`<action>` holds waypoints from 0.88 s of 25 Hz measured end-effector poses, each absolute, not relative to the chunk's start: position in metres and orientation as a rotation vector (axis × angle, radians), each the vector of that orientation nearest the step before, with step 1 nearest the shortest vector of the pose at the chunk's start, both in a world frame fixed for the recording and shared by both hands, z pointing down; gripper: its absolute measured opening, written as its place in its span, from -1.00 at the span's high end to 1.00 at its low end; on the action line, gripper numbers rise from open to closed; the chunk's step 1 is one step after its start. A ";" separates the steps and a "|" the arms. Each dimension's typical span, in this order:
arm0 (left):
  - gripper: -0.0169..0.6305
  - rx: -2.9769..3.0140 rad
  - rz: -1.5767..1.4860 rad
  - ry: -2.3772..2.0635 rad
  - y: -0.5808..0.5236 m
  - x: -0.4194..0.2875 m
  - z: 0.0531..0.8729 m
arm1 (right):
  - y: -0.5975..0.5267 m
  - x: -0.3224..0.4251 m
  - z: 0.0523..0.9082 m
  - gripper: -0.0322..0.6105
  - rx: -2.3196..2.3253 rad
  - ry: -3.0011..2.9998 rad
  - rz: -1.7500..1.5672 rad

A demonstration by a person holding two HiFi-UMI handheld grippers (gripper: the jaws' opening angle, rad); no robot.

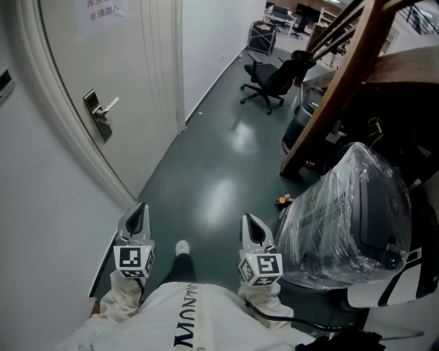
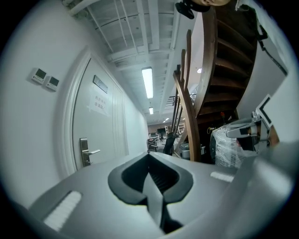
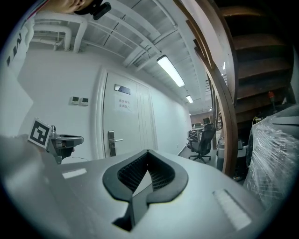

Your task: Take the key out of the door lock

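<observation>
A white door (image 1: 116,75) stands shut at the left, with a metal lock plate and lever handle (image 1: 100,114) on it. The handle also shows in the left gripper view (image 2: 87,152) and in the right gripper view (image 3: 112,142). No key can be made out at this distance. My left gripper (image 1: 140,212) and right gripper (image 1: 251,223) are held side by side near my body, well short of the door. Both point forward with nothing between them; the jaws meet at the tips in the left gripper's (image 2: 149,156) and the right gripper's (image 3: 148,153) own views.
A black office chair (image 1: 267,81) stands down the corridor. A wooden staircase (image 1: 343,82) and a plastic-wrapped machine (image 1: 350,219) fill the right side. A small orange object (image 1: 282,200) lies on the dark green floor (image 1: 219,171). A paper notice (image 1: 104,8) hangs on the door.
</observation>
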State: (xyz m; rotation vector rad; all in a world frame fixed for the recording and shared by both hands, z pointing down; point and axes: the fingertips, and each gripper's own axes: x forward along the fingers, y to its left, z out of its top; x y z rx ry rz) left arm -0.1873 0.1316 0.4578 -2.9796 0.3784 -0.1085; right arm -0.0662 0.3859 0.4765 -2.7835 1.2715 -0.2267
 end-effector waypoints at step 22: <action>0.95 -3.009 -0.147 0.306 -0.023 -0.038 0.466 | 0.219 0.077 0.481 0.90 -2.819 1.258 -0.286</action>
